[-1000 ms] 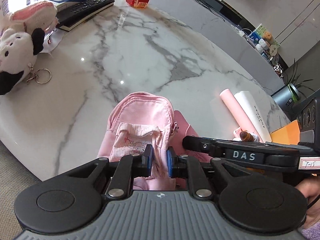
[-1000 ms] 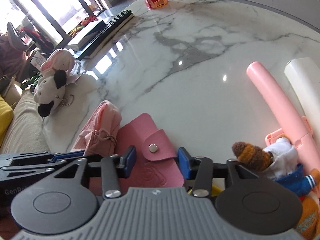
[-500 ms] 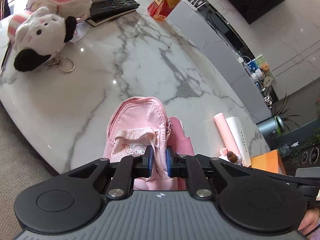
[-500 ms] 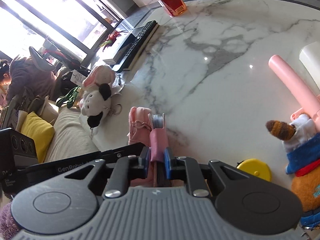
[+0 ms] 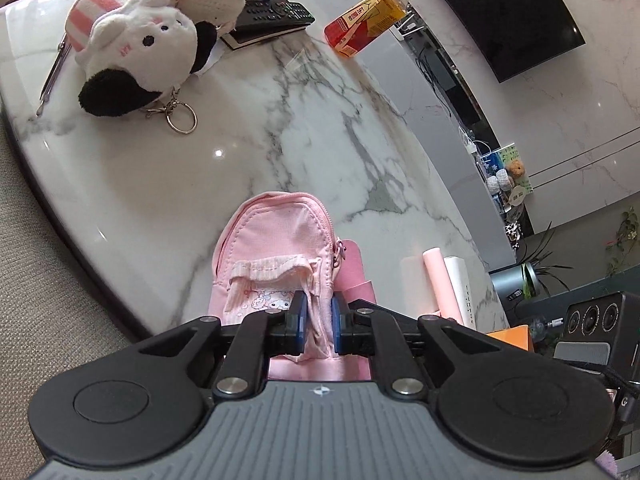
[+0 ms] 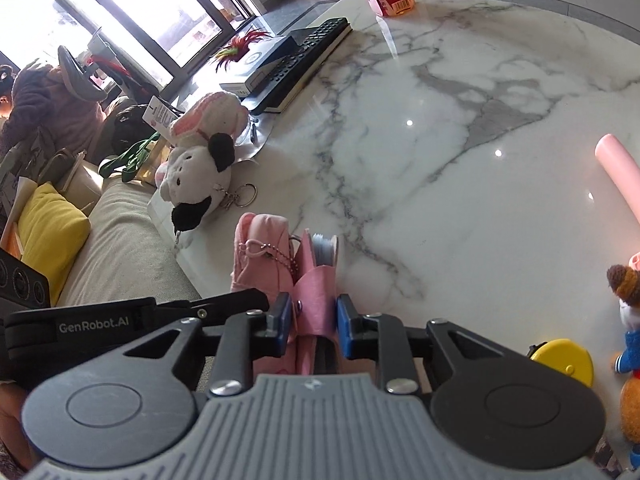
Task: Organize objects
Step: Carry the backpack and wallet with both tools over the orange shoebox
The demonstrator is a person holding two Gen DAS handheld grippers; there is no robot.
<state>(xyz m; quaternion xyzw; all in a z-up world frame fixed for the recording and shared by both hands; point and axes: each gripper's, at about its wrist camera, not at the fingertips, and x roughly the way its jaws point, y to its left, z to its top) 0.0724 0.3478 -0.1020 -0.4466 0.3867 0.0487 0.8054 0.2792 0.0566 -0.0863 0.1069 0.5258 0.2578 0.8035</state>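
A small pink backpack (image 5: 276, 236) lies at the near edge of the marble table (image 5: 240, 152). My left gripper (image 5: 319, 324) is shut on the fabric of its front pocket. A pink snap wallet (image 6: 316, 296) stands on edge beside the backpack (image 6: 260, 252), with cards showing at its top. It sits between the pads of my right gripper (image 6: 313, 322). Those jaws are opening slightly, and the pads still touch the wallet's sides. In the left wrist view the wallet (image 5: 352, 268) peeks out to the right of the backpack.
A plush cow keychain (image 5: 140, 52), a remote (image 5: 276, 12) and a drink carton (image 5: 364, 24) lie farther back. Pink tube (image 5: 438, 280) and white tube (image 5: 460, 284) lie right. A yellow tape measure (image 6: 564, 360) and a doll (image 6: 628, 312) are near right. A sofa (image 6: 120, 248) borders the table's left.
My right gripper closed on the flat wallet, raised it on edge, then its jaws widened a little. My left gripper kept hold of the backpack pocket while rolling and shifting toward the plush.
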